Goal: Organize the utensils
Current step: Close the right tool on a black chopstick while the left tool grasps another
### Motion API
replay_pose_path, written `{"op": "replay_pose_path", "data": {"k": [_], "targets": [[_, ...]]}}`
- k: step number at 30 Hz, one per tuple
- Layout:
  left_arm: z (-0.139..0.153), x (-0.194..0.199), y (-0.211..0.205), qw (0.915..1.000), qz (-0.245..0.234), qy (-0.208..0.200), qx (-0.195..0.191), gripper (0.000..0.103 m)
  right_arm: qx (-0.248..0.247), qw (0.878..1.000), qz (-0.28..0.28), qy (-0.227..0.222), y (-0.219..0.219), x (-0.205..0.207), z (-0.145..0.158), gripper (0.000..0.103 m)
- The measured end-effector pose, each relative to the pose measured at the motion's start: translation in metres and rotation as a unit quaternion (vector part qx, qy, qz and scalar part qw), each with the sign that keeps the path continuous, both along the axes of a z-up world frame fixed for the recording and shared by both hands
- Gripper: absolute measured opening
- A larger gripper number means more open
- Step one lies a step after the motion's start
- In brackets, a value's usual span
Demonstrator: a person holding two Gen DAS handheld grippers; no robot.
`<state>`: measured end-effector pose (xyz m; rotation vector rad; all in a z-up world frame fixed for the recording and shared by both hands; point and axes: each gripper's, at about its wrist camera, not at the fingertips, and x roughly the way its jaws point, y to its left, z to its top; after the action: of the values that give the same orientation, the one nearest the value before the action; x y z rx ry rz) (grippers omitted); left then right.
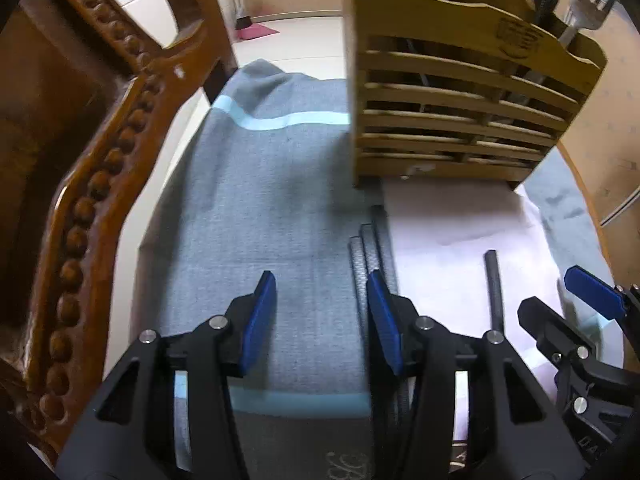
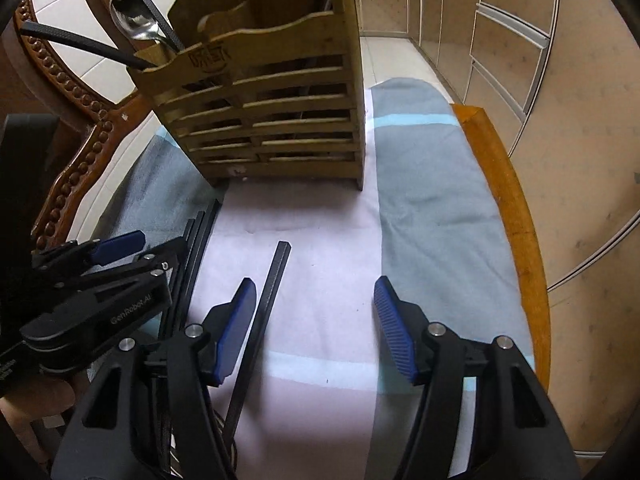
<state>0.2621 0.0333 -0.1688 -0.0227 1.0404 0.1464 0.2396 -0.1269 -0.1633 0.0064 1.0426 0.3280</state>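
Note:
A slatted bamboo utensil holder (image 1: pixel 460 92) stands upright on the cloth-covered table; it also shows in the right wrist view (image 2: pixel 272 116), holding a spoon (image 2: pixel 130 14), a fork (image 1: pixel 588 12) and dark chopsticks. Several dark chopsticks (image 1: pixel 370 252) lie bundled on the cloth, just under my left gripper's right finger. A single dark chopstick (image 2: pixel 264 312) lies on the white cloth by my right gripper's left finger; it also shows in the left wrist view (image 1: pixel 494 288). My left gripper (image 1: pixel 322 296) is open and empty. My right gripper (image 2: pixel 316 304) is open and empty.
A carved wooden chair back (image 1: pixel 100 152) stands close at the left. The blue-grey tablecloth (image 1: pixel 260 200) has a light stripe, with a white cloth (image 2: pixel 320 248) over it. The table's wooden edge (image 2: pixel 516 216) runs at the right, with tiled floor and panelled wall beyond.

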Motion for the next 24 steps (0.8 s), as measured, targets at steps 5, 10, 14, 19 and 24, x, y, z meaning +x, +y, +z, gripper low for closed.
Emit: {"op": "replay_pose_path", "data": {"k": [5,10,14,19,24], "targets": [[-0.004,-0.001,0.008,1.0000,0.006,0.005,0.001,0.057,-0.010,1.000,0.010,0.003,0.009,-0.001,-0.003,0.061],[-0.007,0.006,0.005,0.9999,0.000,0.009,-0.009,0.054,-0.013,1.000,0.010,0.003,0.011,0.000,-0.003,0.061],[-0.013,0.009,0.003,0.9998,0.006,0.014,-0.009,0.057,-0.012,1.000,0.007,0.003,0.008,0.000,-0.004,0.061],[-0.014,0.019,0.015,0.9993,0.025,0.008,-0.026,0.042,-0.010,1.000,0.007,-0.005,0.006,-0.001,-0.002,0.061],[-0.015,0.035,0.019,0.9992,0.022,0.003,-0.033,0.026,-0.011,1.000,0.009,-0.003,0.010,0.006,-0.006,0.059]]}}
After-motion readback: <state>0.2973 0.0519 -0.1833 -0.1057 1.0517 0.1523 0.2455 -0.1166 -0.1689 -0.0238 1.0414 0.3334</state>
